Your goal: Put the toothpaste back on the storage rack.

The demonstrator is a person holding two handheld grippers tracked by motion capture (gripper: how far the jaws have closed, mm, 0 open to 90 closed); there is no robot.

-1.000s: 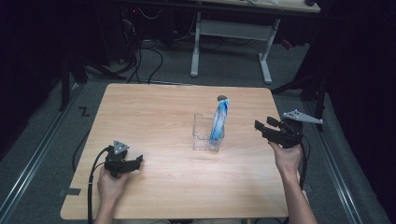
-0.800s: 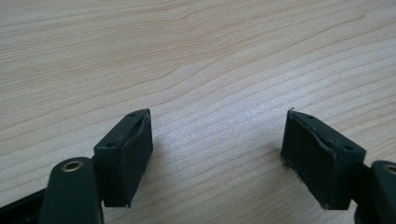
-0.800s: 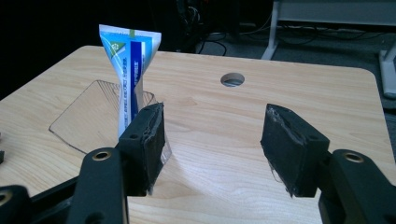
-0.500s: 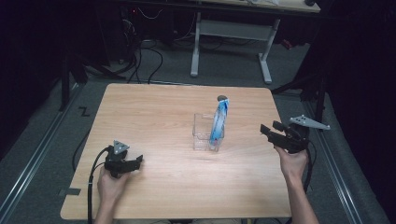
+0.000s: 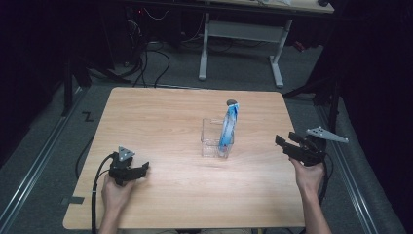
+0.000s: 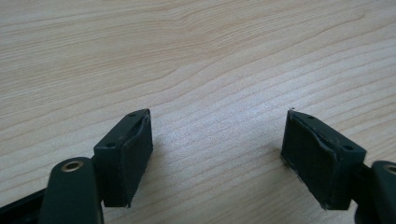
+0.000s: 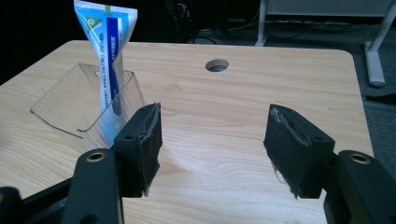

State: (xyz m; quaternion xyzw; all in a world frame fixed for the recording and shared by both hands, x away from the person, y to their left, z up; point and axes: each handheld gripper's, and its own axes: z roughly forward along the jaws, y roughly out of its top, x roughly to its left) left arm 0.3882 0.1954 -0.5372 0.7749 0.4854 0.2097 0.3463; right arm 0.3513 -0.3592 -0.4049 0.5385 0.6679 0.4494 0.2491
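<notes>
On the wooden table [image 5: 160, 122], as seen from the high view, a clear plastic container [image 5: 213, 137] is found near the middle, with a blue-and-white toothpaste tube [image 5: 228, 126] stood upright in its right part. The left gripper [image 5: 139, 171] is rested on the near left of the table, its spread hard to judge from there. The right gripper [image 5: 287, 144] is held at the right edge, well apart from the container, with nothing between its jaws, which have just been opening.

From the left gripper view, the left gripper [image 6: 217, 149] is shown spread wide over bare wood.

From the right gripper view, the right gripper [image 7: 212, 149] is seen spread wide, and the tube [image 7: 108, 42] and container [image 7: 70, 100] lie beyond its left jaw. A round hole [image 7: 217, 65] is seen farther off.
</notes>
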